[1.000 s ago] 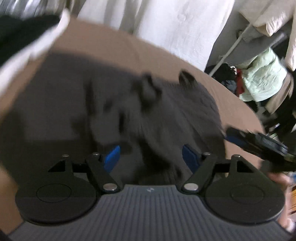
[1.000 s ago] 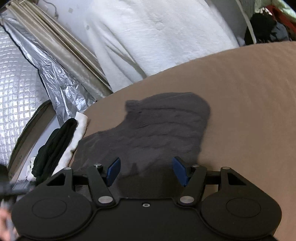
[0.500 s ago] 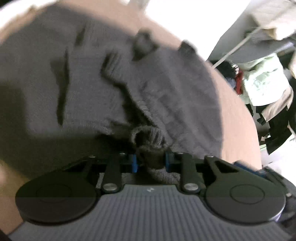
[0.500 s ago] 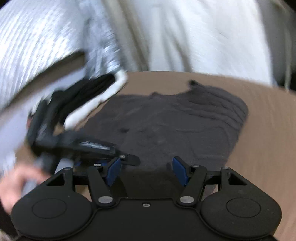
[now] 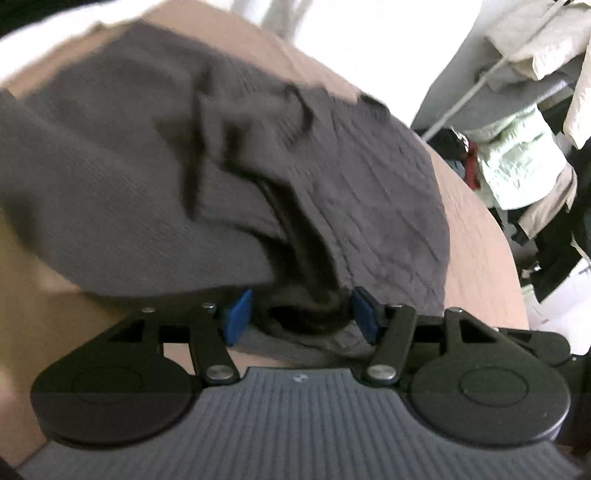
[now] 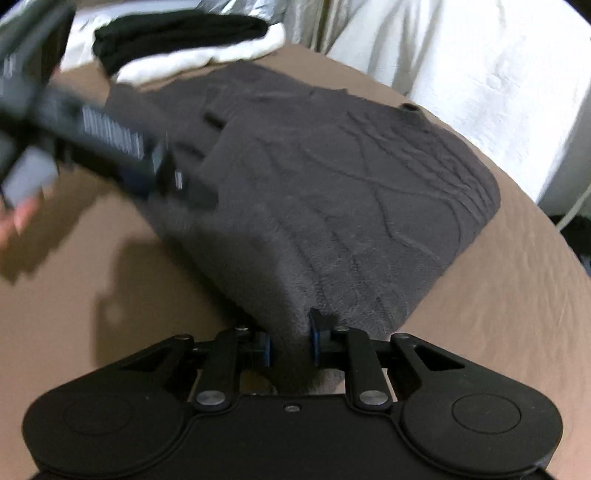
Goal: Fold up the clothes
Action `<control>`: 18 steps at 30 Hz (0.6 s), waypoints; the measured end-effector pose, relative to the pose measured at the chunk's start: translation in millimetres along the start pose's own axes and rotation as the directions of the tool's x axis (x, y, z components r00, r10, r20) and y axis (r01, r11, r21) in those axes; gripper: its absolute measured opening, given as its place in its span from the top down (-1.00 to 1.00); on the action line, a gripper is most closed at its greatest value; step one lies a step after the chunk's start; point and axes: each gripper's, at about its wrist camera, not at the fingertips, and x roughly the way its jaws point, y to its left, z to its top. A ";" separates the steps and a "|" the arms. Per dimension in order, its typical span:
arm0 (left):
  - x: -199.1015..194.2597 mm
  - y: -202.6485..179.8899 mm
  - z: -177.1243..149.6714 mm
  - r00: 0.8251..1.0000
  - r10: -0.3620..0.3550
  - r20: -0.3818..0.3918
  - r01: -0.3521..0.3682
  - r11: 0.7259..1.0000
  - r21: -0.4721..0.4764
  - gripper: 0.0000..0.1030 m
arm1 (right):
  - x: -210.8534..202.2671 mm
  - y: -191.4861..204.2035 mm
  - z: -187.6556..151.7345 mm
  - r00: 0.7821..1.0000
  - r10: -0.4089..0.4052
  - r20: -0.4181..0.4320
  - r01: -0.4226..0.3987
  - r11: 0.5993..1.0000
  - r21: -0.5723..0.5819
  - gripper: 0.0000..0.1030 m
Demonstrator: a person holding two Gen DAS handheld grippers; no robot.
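Now the dark grey knitted sweater (image 6: 332,177) lies spread over the brown surface (image 6: 498,314), cable pattern up on its right half and a rumpled fold running through the middle. Right gripper (image 6: 290,341) first: its blue pads are drawn close together with a ridge of the sweater's near hem pinched between them, so those jaws are clamped on the cloth, which rises in a tented crease from that point. Over to the left gripper (image 5: 301,315): its blue pads stand well apart, jaws wide, with a bunched, curled piece of the sweater (image 5: 258,177) sitting in the gap between them, touching neither pad as far as the blur allows. From the right wrist view that left gripper (image 6: 177,181) shows blurred at the sweater's left edge, with a bit of the person's hand (image 6: 16,221) at the frame's side. Beyond the sweater, at the far left of the surface, a folded black garment (image 6: 177,33) rests on a white one (image 6: 207,55). White fabric (image 6: 480,55) hangs behind, and in the left wrist view a heap of pale clothes (image 5: 517,158) sits off to the right past the surface's edge.
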 end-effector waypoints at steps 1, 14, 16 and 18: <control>-11.1 4.6 5.6 1.000 0.026 0.013 -0.026 0.999 0.020 -0.18 | -1.7 -0.1 0.6 1.000 -0.007 0.001 0.007 1.000 -0.004 0.59; -100.3 185.9 33.9 0.967 0.220 0.129 -0.162 0.921 -0.353 -0.60 | -37.1 1.8 12.2 0.974 0.196 0.109 -0.206 0.975 0.086 0.35; -101.2 206.3 34.7 0.982 0.108 0.156 -0.022 0.882 -0.471 -0.60 | -47.3 7.0 19.3 0.947 0.270 0.171 -0.289 0.953 0.095 0.31; -97.5 203.2 39.8 0.974 0.109 0.196 -0.011 0.897 -0.442 -0.60 | -55.2 11.7 26.4 0.921 0.312 0.232 -0.341 0.935 0.096 0.30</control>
